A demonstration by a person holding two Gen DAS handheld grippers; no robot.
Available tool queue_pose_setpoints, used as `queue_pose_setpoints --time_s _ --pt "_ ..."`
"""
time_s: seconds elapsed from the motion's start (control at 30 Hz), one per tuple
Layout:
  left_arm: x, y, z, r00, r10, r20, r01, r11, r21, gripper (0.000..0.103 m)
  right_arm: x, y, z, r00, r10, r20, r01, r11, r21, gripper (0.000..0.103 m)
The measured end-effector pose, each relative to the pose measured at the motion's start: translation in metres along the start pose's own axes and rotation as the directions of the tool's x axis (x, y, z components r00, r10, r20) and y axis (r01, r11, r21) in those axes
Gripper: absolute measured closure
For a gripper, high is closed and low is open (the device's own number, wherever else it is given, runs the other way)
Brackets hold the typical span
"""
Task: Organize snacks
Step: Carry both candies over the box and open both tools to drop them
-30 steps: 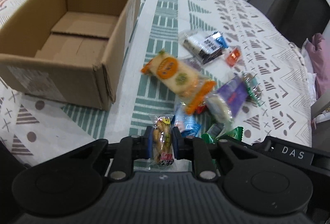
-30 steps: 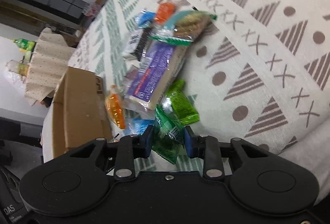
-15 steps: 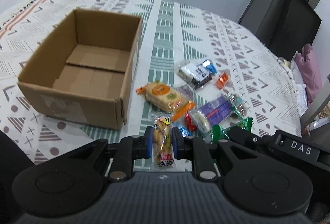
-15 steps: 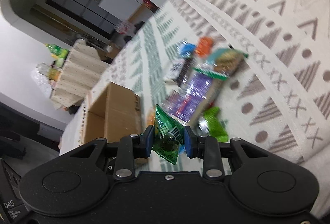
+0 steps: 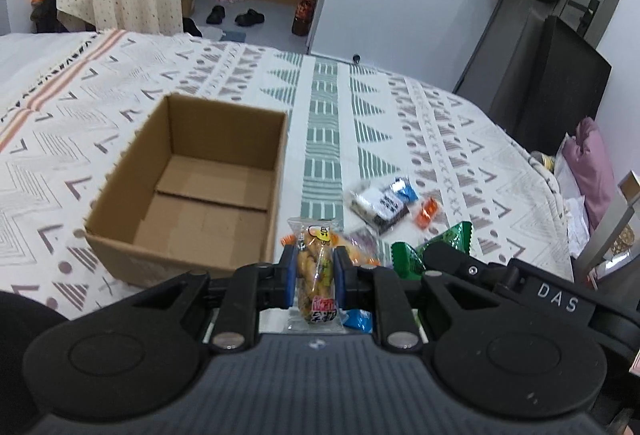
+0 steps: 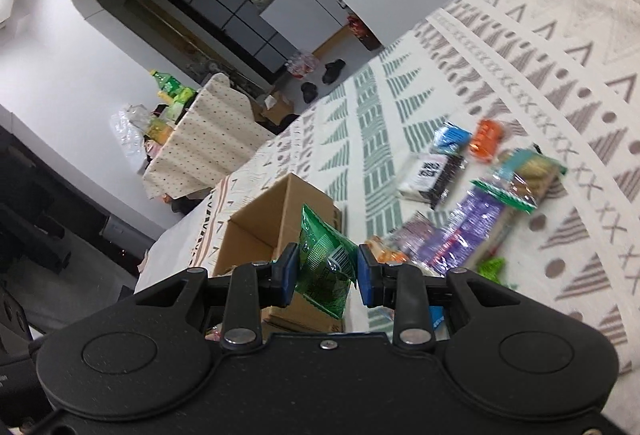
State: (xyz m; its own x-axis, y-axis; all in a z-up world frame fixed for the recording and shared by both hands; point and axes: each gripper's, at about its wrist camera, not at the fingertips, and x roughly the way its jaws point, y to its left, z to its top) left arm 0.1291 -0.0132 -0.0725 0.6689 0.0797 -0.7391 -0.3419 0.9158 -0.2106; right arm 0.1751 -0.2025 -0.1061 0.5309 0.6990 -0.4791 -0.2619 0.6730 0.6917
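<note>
My left gripper (image 5: 315, 278) pinches one yellow snack pack (image 5: 316, 275); my right gripper (image 6: 328, 269) clamps one green packet (image 6: 326, 267). One empty box (image 5: 192, 191) sits on the cloth (image 5: 400, 107); the loose snack pile (image 5: 384, 205) lies right of the box.

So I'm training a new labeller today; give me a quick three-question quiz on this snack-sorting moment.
1. True or false: the cardboard box already holds snacks.
2. What is the left hand-held gripper clamped on?
A. clear packet of yellow snacks
B. a purple bar
C. nothing
3. Fill in: the right hand-held gripper holds a ____ packet.

Key: 1 false, the visible inside is bare; 2 A; 3 green.
</note>
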Motion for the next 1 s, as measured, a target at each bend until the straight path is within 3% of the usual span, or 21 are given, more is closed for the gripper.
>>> queue_pose_setpoints --time_s 0.5,1.0 --pt "-0.012 0.036 0.029 0.997 0.044 0.065 -0.043 0.999 -0.026 0.085 0.023 0.019 0.009 0.995 0.095 0.04 -0.095 0.995 -0.013 0.073" --pt "0.017 0.083 0.051 0.997 0.075 0.027 -0.073 0.994 -0.084 0.085 0.065 0.05 0.004 0.985 0.17 -0.015 -0.171 0.983 -0.064 0.073"
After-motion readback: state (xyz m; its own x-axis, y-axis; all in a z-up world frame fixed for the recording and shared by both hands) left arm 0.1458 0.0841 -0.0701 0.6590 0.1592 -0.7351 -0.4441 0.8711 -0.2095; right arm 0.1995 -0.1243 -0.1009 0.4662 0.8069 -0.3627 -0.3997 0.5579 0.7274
